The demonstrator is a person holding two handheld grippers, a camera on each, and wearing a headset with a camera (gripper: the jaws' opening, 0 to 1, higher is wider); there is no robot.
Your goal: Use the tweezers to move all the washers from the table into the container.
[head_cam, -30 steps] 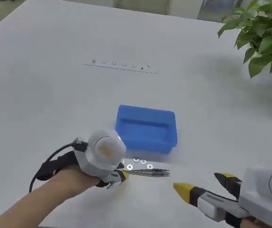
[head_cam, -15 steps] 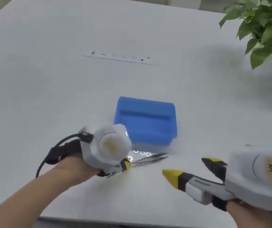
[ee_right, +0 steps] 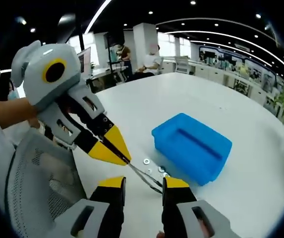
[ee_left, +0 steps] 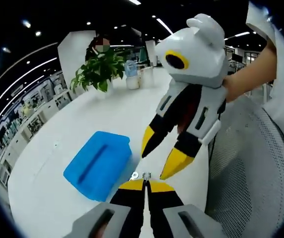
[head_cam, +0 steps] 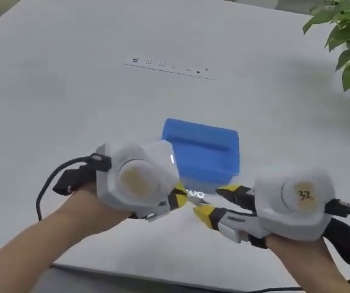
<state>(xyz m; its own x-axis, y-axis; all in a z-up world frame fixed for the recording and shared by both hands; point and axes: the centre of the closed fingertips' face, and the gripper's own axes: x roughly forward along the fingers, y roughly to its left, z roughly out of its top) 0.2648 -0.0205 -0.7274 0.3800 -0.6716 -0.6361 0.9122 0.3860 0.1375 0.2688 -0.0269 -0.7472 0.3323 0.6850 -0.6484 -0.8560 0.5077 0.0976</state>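
Observation:
The blue container [head_cam: 203,150] sits mid-table, and small metal washers [head_cam: 193,194] lie just in front of it. My left gripper [head_cam: 178,199] is shut on the thin metal tweezers [ee_right: 142,175], which point right over the washers [ee_right: 146,161]. My right gripper [head_cam: 214,203] is open and faces the left one, close to it. In the right gripper view the tweezers' tips run between the right gripper's [ee_right: 144,182] two yellow jaw tips without being held. In the left gripper view the left gripper [ee_left: 145,183] is shut, with washers [ee_left: 134,175] just ahead and the container [ee_left: 98,162] to the left.
A power strip [head_cam: 170,66] lies far back on the white table [head_cam: 58,104]. A potted plant [head_cam: 349,36] stands at the back right. A black cable [head_cam: 49,183] trails from the left gripper. The table's near edge runs under both hands.
My right gripper has moved left and up until its open jaws flank the tweezers' tips. My left gripper still holds the tweezers by the washers. The head camera has shifted.

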